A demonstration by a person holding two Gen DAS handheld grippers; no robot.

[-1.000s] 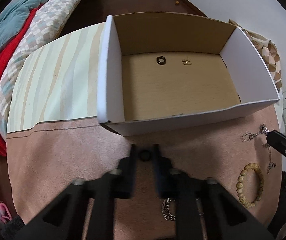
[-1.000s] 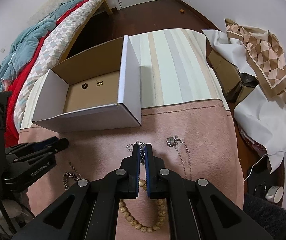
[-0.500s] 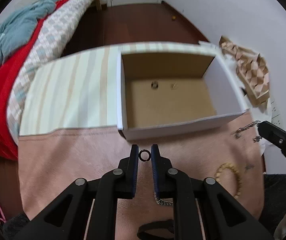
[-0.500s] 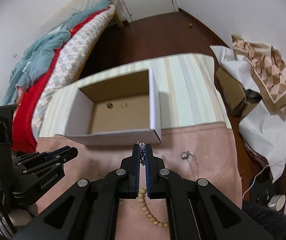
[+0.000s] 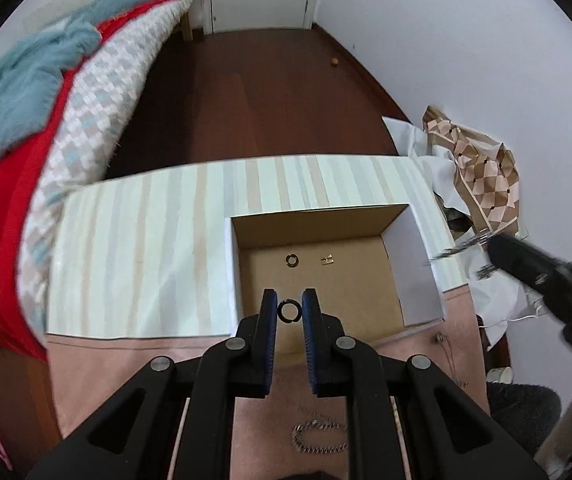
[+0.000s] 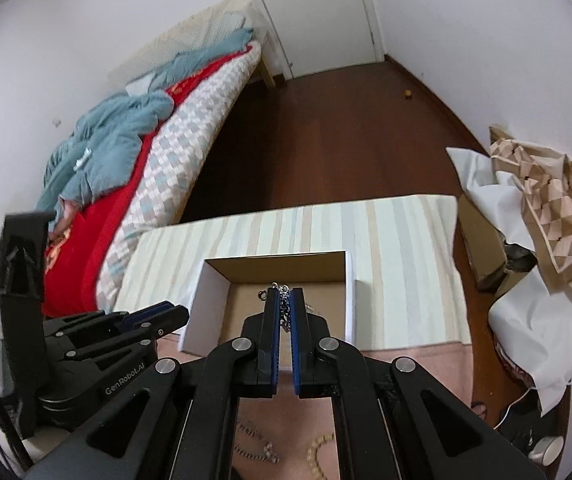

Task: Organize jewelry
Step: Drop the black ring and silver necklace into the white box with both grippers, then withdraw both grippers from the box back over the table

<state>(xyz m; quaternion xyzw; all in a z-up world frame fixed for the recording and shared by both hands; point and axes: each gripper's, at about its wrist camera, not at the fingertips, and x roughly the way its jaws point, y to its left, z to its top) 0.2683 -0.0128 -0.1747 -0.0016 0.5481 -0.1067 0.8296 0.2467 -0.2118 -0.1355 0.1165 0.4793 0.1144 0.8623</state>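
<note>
My left gripper (image 5: 290, 310) is shut on a small black ring (image 5: 290, 311) and holds it high above the open cardboard box (image 5: 422, 256). Inside the box lie another dark ring (image 5: 292, 259) and a small gold piece (image 5: 327, 259). My right gripper (image 6: 284, 304) is shut on a silver chain necklace (image 6: 281, 290) and holds it over the box (image 6: 350, 300). The right gripper also shows at the right of the left wrist view (image 5: 526, 268), with the chain blurred at its tip. The left gripper shows at the left of the right wrist view (image 6: 157, 316).
A silver chain bracelet (image 5: 320, 438) lies on the pink cloth (image 5: 125, 360) near me. A pendant necklace (image 5: 440, 338) lies right of the box. A bead bracelet (image 6: 318, 452) and a chain (image 6: 253, 446) lie below the right gripper. A bed stands at the left.
Both grippers have risen well above the table and moved forward over the box, each still holding its piece. The right gripper's chain has left the cloth.
</note>
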